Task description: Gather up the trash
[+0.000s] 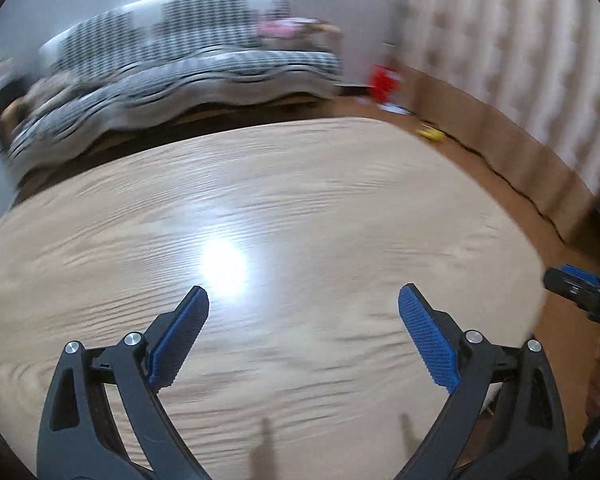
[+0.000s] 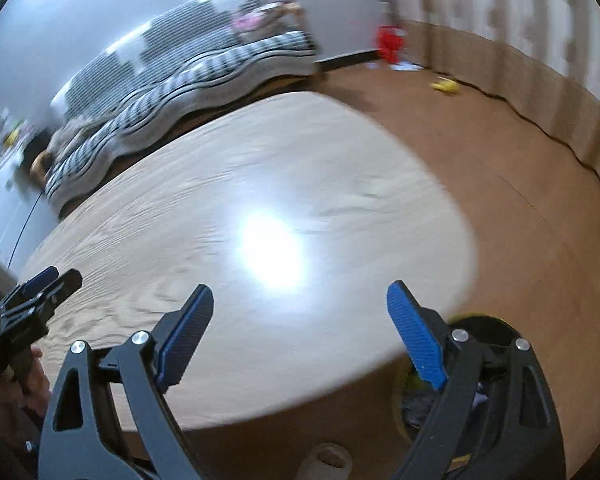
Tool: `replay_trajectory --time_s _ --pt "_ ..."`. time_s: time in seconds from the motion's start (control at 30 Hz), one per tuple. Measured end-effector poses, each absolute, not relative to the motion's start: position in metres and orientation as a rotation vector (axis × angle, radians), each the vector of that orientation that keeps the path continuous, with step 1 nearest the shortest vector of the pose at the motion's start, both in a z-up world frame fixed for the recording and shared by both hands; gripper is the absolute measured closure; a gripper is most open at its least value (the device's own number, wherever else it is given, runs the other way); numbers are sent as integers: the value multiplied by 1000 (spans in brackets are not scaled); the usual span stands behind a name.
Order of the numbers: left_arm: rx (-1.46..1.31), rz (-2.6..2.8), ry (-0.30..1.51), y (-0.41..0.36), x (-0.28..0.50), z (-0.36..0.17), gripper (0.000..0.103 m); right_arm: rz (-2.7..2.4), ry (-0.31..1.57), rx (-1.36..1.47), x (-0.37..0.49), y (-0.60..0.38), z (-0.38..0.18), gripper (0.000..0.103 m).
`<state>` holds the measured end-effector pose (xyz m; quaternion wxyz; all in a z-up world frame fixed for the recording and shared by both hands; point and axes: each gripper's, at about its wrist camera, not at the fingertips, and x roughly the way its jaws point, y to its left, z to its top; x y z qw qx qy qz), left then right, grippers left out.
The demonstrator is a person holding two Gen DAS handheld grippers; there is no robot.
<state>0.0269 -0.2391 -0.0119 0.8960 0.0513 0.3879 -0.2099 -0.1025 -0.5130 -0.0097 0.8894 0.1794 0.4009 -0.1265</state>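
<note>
My left gripper (image 1: 304, 290) hangs open over a light wooden table (image 1: 260, 208), with nothing between its blue pads (image 1: 180, 340). My right gripper (image 2: 300, 286) is also open and holds nothing, above the same table (image 2: 220, 200) near its right edge. A dark round bin (image 2: 496, 326) stands on the floor below that edge, partly hidden by the right finger, with yellow-green scraps (image 2: 414, 384) inside. Each gripper shows in the other's view: the right gripper (image 1: 580, 294) at the right edge, the left gripper (image 2: 40, 292) at the left, held by a hand (image 2: 32, 376). Both views are blurred.
A black-and-white patterned sofa (image 1: 188, 60) runs behind the table. On the brown floor lie a small yellow item (image 2: 446, 86) and a red object (image 2: 390, 42) by the wall. Striped curtains (image 1: 520, 60) hang at the right. A pale round thing (image 2: 328, 456) sits under the table edge.
</note>
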Motion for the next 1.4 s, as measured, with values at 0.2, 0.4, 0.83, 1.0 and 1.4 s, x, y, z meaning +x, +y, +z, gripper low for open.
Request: replay_trajectory --time_s 0.2,0.4,0.83,1.0,1.4 --pt "86 -270 846 -131 47 -15 10 -102 846 277 -28 -411 -1 16" --pt "69 -149 780 -56 53 -1 10 7 865 194 25 -317 -7 16" --pt "43 -84 821 -2 58 -5 10 72 895 107 52 -244 -21 16" --pt "31 -95 830 -2 59 -7 10 72 899 103 51 -240 -22 15" --pt "24 -103 827 -5 59 -6 10 65 909 99 46 -247 -24 15"
